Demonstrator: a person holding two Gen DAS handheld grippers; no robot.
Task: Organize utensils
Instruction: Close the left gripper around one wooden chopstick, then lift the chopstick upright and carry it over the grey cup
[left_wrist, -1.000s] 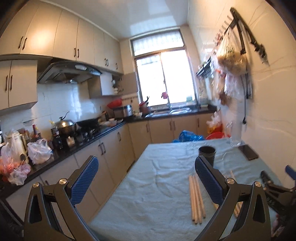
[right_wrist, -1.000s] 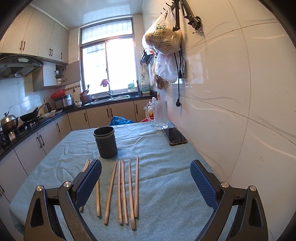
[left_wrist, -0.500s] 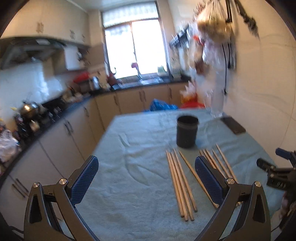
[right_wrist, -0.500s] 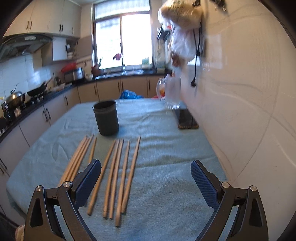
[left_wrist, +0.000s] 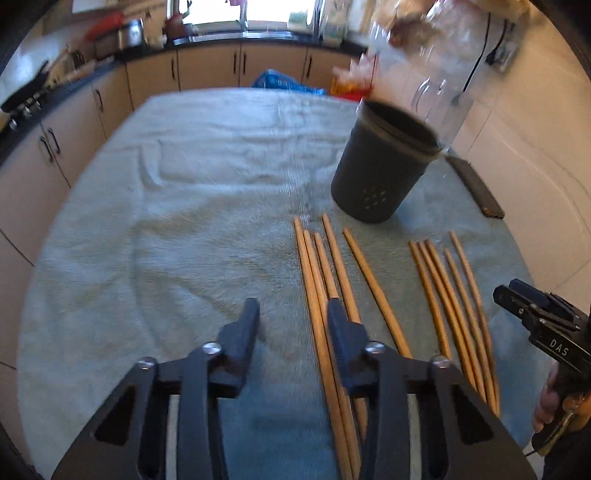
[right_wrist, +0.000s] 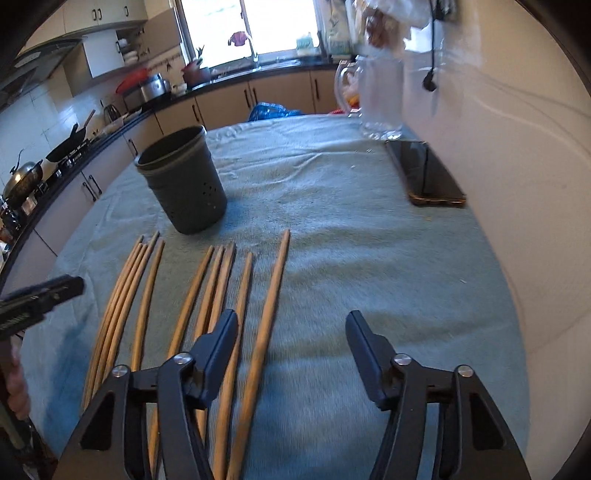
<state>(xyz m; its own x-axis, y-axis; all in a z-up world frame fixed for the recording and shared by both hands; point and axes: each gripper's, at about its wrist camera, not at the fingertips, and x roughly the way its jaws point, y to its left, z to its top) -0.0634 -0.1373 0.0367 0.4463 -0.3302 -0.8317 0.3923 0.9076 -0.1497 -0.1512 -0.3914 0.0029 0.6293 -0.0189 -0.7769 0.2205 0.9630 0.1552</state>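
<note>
Several wooden chopsticks lie in two loose groups on the teal cloth, the left group (left_wrist: 321, 273) and the right group (left_wrist: 443, 295), in front of a dark perforated holder (left_wrist: 384, 166) that stands upright. My left gripper (left_wrist: 293, 321) points down over the left group. Its jaws are closing, and the leftmost stick runs between them, close to the right finger, with no pad pressing on it. My right gripper (right_wrist: 291, 332) hovers over the right group (right_wrist: 218, 288). Its jaws are closing too, with the rightmost chopstick (right_wrist: 269, 291) between them, ungripped.
A glass pitcher (right_wrist: 380, 99) and a dark phone (right_wrist: 424, 173) sit by the tiled wall at the right. The cloth-covered table (right_wrist: 369, 258) ends at a kitchen counter with cabinets on the left. A hand holds each gripper's handle; the other gripper (right_wrist: 44, 295) shows at the left edge.
Both grippers have tipped down from the room towards the table and come close over the chopsticks. Both pairs of jaws have narrowed from wide open.
</note>
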